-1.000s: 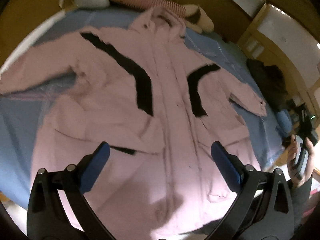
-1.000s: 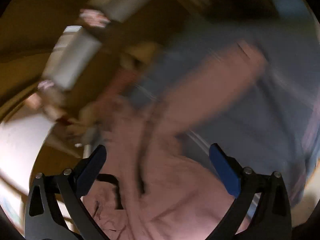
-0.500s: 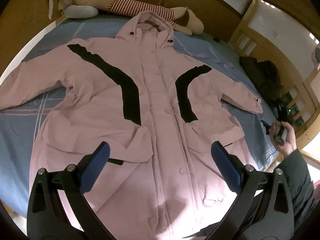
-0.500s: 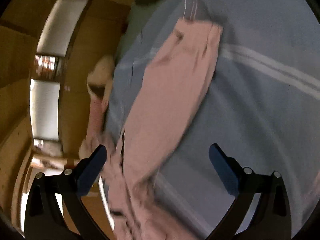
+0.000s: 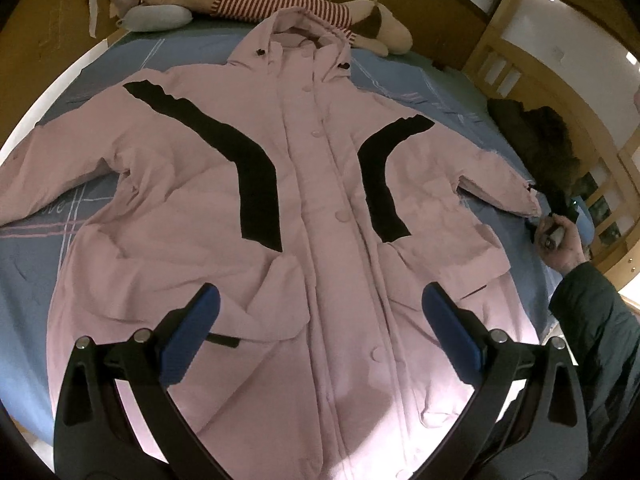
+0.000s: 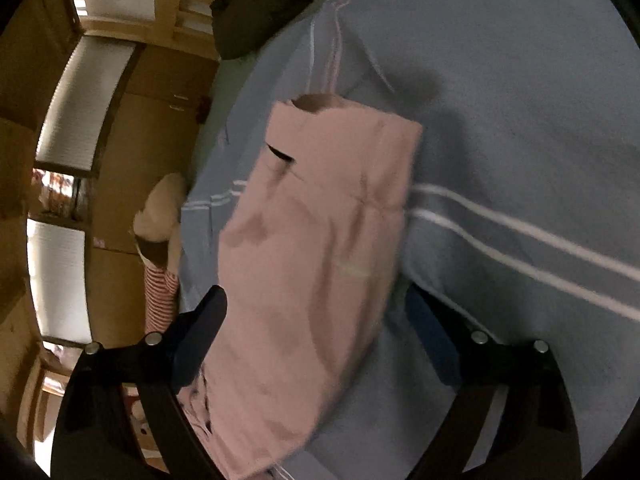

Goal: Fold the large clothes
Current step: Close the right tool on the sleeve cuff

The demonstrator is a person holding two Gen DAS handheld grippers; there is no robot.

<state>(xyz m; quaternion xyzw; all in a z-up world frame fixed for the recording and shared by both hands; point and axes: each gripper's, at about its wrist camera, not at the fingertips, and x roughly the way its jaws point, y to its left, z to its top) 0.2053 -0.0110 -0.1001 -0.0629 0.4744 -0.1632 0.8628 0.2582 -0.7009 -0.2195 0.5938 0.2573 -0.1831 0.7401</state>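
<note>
A pink coat (image 5: pixel 312 216) with 2 black panels lies face up and spread flat across the blue bedsheet (image 5: pixel 28 264), filling the centre of the left wrist frame, hood toward the top. Its left-side sleeve is cut off at the frame edge. The left gripper (image 5: pixel 316 324) hangs above the hem at the bottom, jaws wide apart, holding nothing. In the right wrist view the right gripper (image 6: pixel 316 332) straddles the sleeve (image 6: pixel 320 240), jaws open, cloth between them; contact is blurred and I cannot tell. A striped plush toy (image 5: pixel 280 2) lies along the top edge.
</note>
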